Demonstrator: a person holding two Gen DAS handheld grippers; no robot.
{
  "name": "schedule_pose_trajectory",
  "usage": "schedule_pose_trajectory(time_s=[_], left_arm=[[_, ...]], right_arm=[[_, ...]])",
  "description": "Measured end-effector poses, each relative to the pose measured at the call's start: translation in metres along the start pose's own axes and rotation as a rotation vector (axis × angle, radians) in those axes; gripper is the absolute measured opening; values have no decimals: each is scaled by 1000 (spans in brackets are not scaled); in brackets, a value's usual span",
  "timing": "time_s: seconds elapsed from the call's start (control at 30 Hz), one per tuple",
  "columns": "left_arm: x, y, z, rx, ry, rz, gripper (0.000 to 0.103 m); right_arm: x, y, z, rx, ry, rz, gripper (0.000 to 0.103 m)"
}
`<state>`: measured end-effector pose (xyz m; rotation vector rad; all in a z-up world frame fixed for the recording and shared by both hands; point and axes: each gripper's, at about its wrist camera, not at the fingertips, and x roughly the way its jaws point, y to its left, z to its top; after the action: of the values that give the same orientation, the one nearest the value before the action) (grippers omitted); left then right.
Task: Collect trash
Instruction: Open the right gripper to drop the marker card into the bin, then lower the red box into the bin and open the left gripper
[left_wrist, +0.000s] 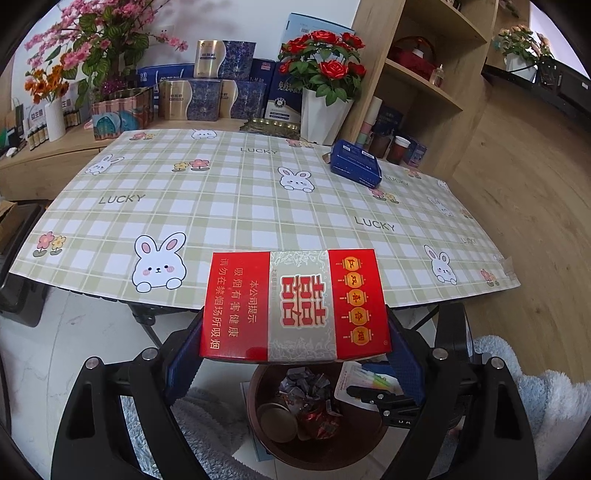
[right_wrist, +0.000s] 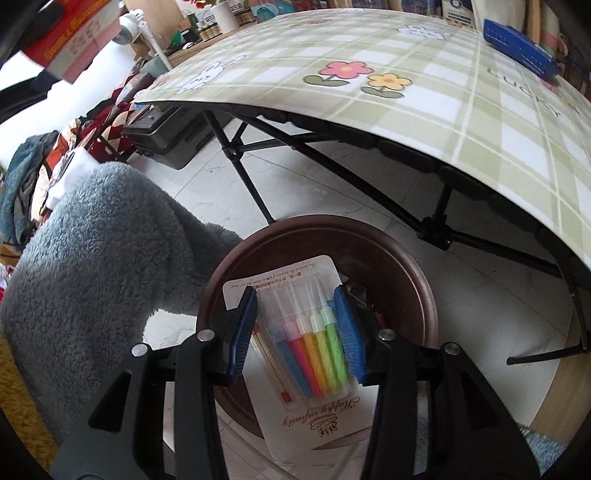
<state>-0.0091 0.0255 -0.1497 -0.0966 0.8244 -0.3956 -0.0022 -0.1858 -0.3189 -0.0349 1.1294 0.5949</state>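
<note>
bin mouth open above; table edge overhangs — close
</note>
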Motion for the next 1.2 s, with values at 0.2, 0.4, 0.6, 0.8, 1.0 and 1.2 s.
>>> schedule_pose_trajectory(time_s=[0.2, 0.4, 0.6, 0.8, 1.0, 1.2], left_arm=[[14, 3, -2, -29, 39, -13, 85], [19, -9, -4, 6, 42, -28, 85], [30, -18, -9, 48, 75, -62, 85], [41, -26, -16, 86, 108, -102, 85], [52, -38, -23, 176, 141, -102, 85], [63, -43, -30, 250, 167, -107, 85]], right_arm=[[-3, -11, 6, 27, -15, 7, 63], [-37, -5, 10, -5, -114, -15, 92], [-79, -10, 12, 6, -233, -74, 97], [-120, -26, 7, 95, -362, -149, 97], [-152, -47, -1, 176, -469, -224, 97], [-169, -61, -4, 213, -498, -273, 97]])
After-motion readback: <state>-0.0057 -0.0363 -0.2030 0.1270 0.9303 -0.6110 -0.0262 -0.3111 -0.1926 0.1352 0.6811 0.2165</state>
